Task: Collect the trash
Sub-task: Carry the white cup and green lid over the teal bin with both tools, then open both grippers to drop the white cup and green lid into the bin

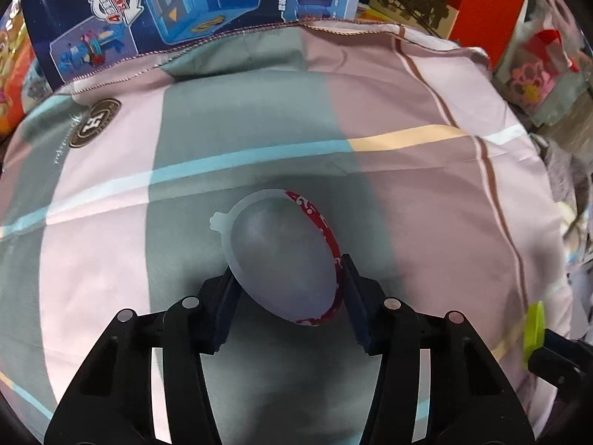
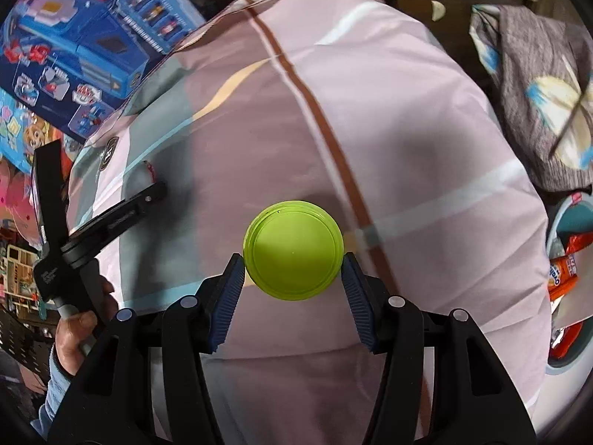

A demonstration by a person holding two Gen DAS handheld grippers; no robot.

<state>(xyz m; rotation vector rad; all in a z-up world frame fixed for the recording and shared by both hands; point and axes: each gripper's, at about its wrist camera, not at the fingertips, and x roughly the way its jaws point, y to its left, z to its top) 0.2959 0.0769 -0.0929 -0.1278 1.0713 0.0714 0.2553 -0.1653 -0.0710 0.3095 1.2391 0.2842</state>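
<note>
My left gripper (image 1: 287, 278) is shut on a clear egg-shaped plastic capsule half (image 1: 281, 256) with a red printed rim, held just above the striped cloth (image 1: 426, 204). My right gripper (image 2: 292, 270) is shut on a round lime-green plastic lid (image 2: 292, 250) over the pink part of the cloth (image 2: 389, 148). The green lid also shows edge-on at the right of the left wrist view (image 1: 533, 328). The left gripper (image 2: 148, 193) with the capsule shows at the left of the right wrist view.
A blue toy box (image 1: 166, 11) stands behind the cloth and a red box (image 1: 481, 3) at the back right. A bin (image 2: 570, 296) with orange snack wrappers sits at the right edge. A grey patterned cloth (image 2: 537, 92) lies beyond it.
</note>
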